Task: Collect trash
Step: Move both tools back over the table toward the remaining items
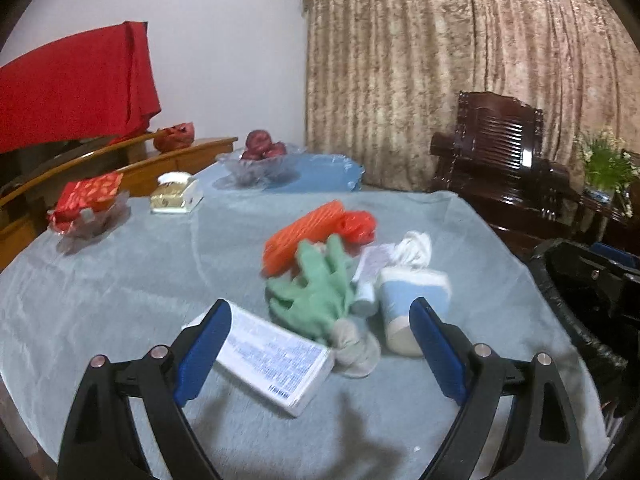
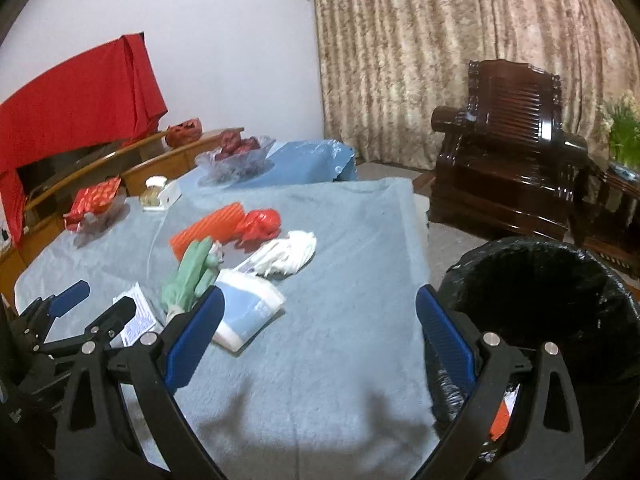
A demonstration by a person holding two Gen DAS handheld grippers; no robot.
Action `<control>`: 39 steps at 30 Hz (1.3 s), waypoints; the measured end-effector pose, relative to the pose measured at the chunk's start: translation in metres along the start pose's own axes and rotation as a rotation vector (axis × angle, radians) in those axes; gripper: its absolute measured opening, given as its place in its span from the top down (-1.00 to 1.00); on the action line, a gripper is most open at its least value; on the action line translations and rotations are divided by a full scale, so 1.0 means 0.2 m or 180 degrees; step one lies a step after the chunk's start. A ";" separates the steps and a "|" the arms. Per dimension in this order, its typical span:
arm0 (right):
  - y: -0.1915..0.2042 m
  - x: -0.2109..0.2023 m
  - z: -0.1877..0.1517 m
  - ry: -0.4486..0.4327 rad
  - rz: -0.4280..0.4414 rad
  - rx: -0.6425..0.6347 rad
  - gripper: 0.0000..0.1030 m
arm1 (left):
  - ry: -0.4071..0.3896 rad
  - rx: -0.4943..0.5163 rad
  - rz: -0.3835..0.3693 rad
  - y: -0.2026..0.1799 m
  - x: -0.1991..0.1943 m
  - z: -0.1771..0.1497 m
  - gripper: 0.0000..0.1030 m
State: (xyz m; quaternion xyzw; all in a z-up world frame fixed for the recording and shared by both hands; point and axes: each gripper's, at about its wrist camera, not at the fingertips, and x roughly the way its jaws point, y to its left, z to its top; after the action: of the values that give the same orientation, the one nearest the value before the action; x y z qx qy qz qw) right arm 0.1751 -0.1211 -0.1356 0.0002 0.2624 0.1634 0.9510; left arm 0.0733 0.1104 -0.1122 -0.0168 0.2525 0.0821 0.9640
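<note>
Little of the collecting is judged done: a heap of trash is left on the grey cloth-covered worktop [image 2: 320, 360], while the black-lined round bin [image 2: 540, 300] stands just beside its right edge, something orange showing low at its side. Both the left gripper [image 1: 320, 344] and the right gripper [image 2: 320, 340] are held with jaws wide apart and empty. In the heap are seen a flat white printed carton [image 1: 276, 364], a crumpled green rubber glove [image 1: 316, 292], an orange ribbed wrapper [image 1: 304, 232], a knotted white plastic bag [image 2: 288, 256] and a blue-and-white soft pack [image 2: 244, 312].

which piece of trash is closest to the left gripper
The flat white printed box: it lies right by the open left gripper, nearer than the green glove or the blue-and-white packet.
</note>
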 end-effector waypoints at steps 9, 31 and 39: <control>0.02 0.06 -0.05 0.0090 -0.0005 -0.0041 -0.82 | 0.0207 -0.0123 0.0126 0.04 0.08 -0.08 -0.72; 0.12 0.13 -0.02 0.0134 0.0076 -0.0173 -0.82 | 0.0567 -0.0456 0.0646 0.32 0.16 -0.14 -0.70; 0.15 0.16 -0.04 0.0184 0.0117 -0.0206 -0.82 | 0.0411 -0.0549 0.0516 0.37 0.11 -0.10 -0.67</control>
State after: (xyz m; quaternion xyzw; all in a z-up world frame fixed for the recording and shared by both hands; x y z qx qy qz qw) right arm 0.1884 -0.0829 -0.1560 -0.0304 0.2844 0.1892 0.9394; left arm 0.0702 0.1846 -0.1398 -0.0844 0.3066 0.1799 0.9308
